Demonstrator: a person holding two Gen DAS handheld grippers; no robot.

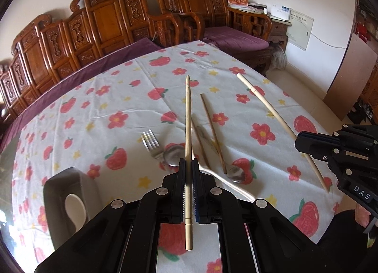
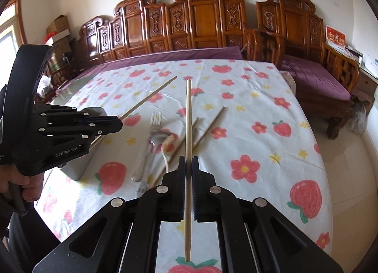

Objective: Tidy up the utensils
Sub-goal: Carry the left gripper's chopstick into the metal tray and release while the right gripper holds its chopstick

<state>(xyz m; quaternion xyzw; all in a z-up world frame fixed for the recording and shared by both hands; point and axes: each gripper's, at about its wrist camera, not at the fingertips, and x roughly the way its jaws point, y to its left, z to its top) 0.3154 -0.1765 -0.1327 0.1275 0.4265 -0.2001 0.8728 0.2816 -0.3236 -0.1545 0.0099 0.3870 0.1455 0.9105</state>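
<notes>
My left gripper (image 1: 188,160) is shut on a pale bamboo chopstick (image 1: 188,112) that points away over the table, held clear of it. My right gripper (image 2: 188,158) is shut on a second pale chopstick (image 2: 188,117), also lifted. Each gripper shows in the other view, the right gripper (image 1: 298,139) at the right edge and the left gripper (image 2: 120,123) at the left. On the cloth between them lie a metal fork (image 1: 150,143), a metal spoon (image 1: 173,155), two dark chopsticks (image 1: 212,129), another spoon (image 1: 236,173) and a white utensil (image 2: 165,145).
A grey holder (image 1: 70,202) stands at the near left of the table with a white spoon (image 1: 75,206) inside. The flowered tablecloth (image 1: 94,107) covers the table. Carved wooden benches (image 2: 200,25) with purple cushions line the far side. A person's hand (image 2: 28,185) grips the left handle.
</notes>
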